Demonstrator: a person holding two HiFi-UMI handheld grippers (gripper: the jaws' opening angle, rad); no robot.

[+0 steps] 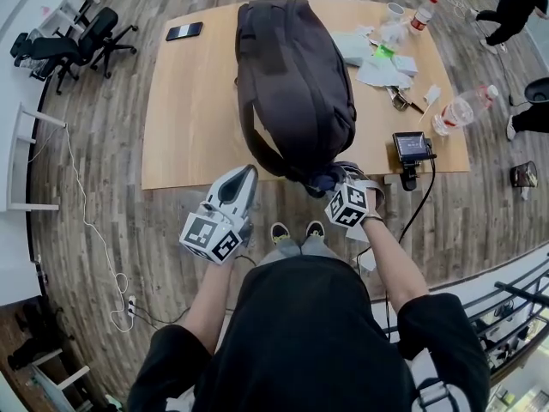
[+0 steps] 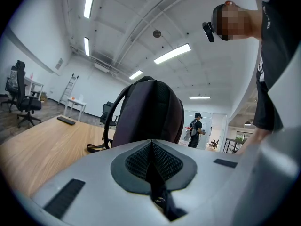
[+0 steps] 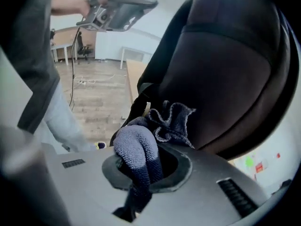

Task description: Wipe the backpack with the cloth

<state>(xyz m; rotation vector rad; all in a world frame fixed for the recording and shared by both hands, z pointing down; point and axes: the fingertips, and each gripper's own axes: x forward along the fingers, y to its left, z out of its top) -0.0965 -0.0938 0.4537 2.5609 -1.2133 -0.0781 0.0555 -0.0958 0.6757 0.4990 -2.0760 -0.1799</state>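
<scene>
The backpack [image 1: 296, 84], dark and rounded, was set on the wooden table [image 1: 193, 118], its near end reaching the table's near edge, and a shoulder strap was seen looped along its left side. The cloth [image 3: 138, 147], blue-grey and knitted, was bunched and clamped between the jaws of the right gripper [image 3: 137, 173], with its ruffled free edge laid against the backpack's near end.

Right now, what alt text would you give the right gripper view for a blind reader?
The right gripper clamps a blue-grey cloth, its loose edge bunched against a dark backpack. Behind lie a wooden floor and the left gripper, top left.
</scene>
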